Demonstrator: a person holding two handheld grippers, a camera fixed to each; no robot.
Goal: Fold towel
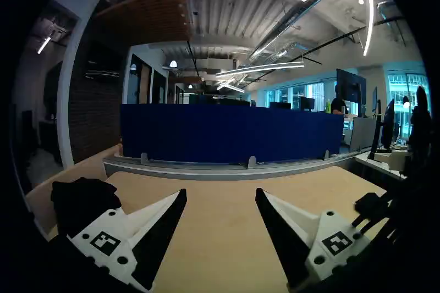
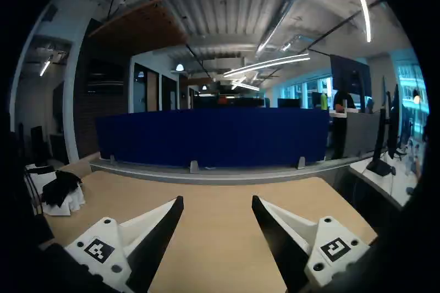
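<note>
My left gripper (image 1: 220, 197) is open above a light wooden table (image 1: 220, 232), with nothing between its fingers. A crumpled black cloth (image 1: 82, 197) lies on the table just behind the left finger, at the table's left edge. In the right gripper view my right gripper (image 2: 217, 202) is also open and empty over the same table (image 2: 220, 227). Far to its left a black cloth (image 2: 59, 186) rests on top of a white cloth (image 2: 71, 202) near the table's left edge. Neither gripper touches any cloth.
A blue partition (image 1: 231, 133) on a grey rail runs along the table's far edge. A dark object (image 1: 371, 204) sits at the table's right edge. Desks with monitors (image 2: 385, 128) stand to the right. Bare tabletop lies ahead of both grippers.
</note>
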